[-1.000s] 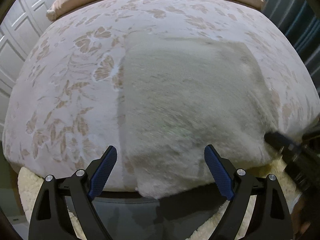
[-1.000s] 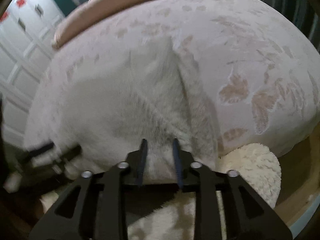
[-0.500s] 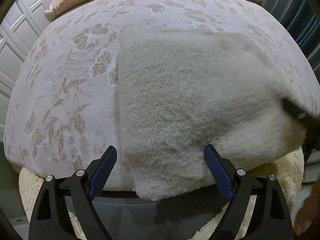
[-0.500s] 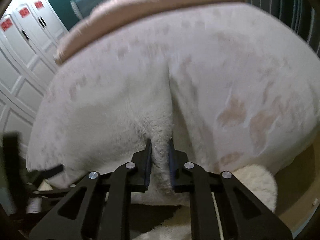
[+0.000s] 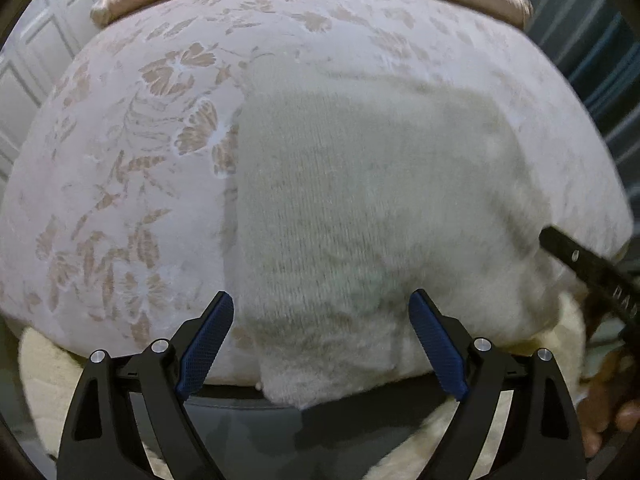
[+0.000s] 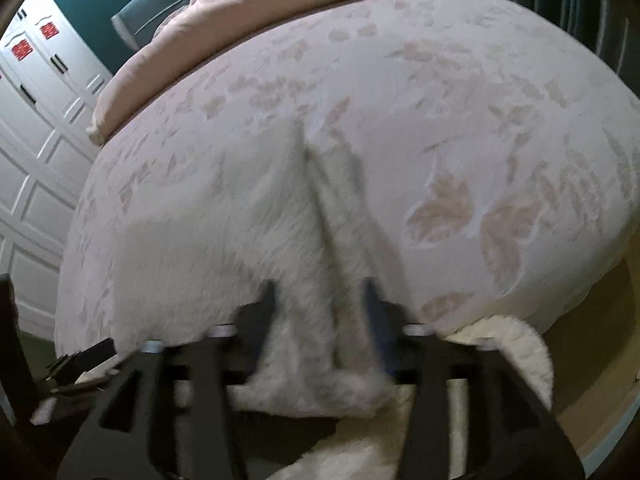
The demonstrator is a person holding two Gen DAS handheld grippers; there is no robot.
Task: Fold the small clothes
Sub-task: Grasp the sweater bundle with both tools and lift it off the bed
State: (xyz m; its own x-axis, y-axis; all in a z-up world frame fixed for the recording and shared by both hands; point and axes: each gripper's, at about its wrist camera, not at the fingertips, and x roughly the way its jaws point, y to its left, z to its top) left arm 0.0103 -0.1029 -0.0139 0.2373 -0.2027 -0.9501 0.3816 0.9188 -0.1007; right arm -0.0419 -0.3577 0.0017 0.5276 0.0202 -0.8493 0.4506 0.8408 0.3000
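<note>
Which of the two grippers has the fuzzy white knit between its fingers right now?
The right gripper: its jaws are opening around a raised ridge of the white knit garment. The left gripper hangs wide open, gripping nothing.

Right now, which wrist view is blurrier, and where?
Right wrist view: heavy motion blur, worst on the right tool, whose jaws are opening around the cream knit. Left wrist view: left tool sharp, knit mildly soft; both show fisheye bending of the bedspread.

We've got the left gripper tipped steeply down, jaws spread wide, gripping nothing. Our right gripper angles down too, jaws opening, blurred. A hand shows behind it.
</note>
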